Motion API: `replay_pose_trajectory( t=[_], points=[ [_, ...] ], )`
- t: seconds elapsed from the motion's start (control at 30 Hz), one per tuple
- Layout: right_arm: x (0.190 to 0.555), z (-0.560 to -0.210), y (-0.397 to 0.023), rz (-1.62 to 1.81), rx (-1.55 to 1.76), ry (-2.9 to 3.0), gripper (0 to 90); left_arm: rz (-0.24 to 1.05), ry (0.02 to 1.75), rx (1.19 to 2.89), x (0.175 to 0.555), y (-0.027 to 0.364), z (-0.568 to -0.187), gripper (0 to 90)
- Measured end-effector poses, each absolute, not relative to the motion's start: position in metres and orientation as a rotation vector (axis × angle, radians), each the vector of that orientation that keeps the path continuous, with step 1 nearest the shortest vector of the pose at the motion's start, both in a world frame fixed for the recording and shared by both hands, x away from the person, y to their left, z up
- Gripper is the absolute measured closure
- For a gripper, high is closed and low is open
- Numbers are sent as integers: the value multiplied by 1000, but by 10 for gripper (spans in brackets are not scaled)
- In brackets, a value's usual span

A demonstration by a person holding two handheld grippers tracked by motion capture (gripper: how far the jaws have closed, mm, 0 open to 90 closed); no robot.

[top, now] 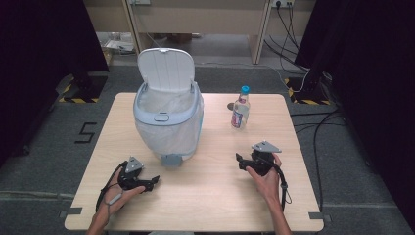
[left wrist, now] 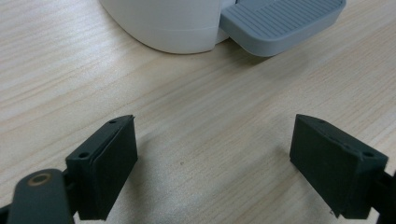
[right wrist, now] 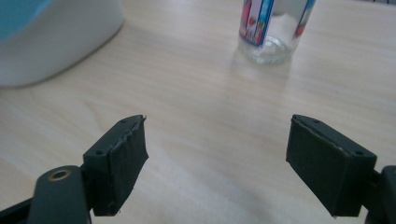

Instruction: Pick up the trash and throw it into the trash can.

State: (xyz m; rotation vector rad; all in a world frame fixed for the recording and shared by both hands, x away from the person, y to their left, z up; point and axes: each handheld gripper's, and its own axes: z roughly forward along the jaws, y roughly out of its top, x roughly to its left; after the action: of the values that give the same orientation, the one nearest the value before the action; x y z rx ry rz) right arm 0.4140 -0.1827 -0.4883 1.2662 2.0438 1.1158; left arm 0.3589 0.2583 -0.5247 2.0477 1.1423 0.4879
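Note:
A white pedal bin (top: 169,115) with its lid up and a liner inside stands on the table's left-centre; its grey pedal (top: 171,159) faces me. A clear plastic bottle (top: 240,108) with a blue cap stands upright to the bin's right. My left gripper (top: 153,181) rests low near the front left, open, with nothing between its jaws; ahead of it lie the bin's base (left wrist: 163,23) and the pedal (left wrist: 280,21). My right gripper (top: 239,160) is open and holds nothing, in front of the bottle; the bottle's base (right wrist: 265,39) stands upright beyond its jaws.
The wooden table (top: 205,196) has bare room between and ahead of the two grippers. A small dark round spot (top: 230,105) lies on the table behind the bottle. Black curtains, cables and desk legs stand beyond the far edge.

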Motion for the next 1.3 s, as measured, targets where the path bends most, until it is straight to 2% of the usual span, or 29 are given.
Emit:
replay_pose_trajectory(
  t=[0.43,0.77,0.93,1.3],
  points=[
    [454,-477,-182,1149,1279,1938,229,488,1143,2047,359,258,-525,138],
    [504,-462,-176,1135,1272,1909,209,487,1143,2048,359,258,-525,138],
    [523,-467,-170,1125,1281,1920,175,487,1143,2047,359,258,-525,138],
    [550,-483,-165,1096,1301,1907,198,486,1143,2046,359,258,-525,138]
  ],
)
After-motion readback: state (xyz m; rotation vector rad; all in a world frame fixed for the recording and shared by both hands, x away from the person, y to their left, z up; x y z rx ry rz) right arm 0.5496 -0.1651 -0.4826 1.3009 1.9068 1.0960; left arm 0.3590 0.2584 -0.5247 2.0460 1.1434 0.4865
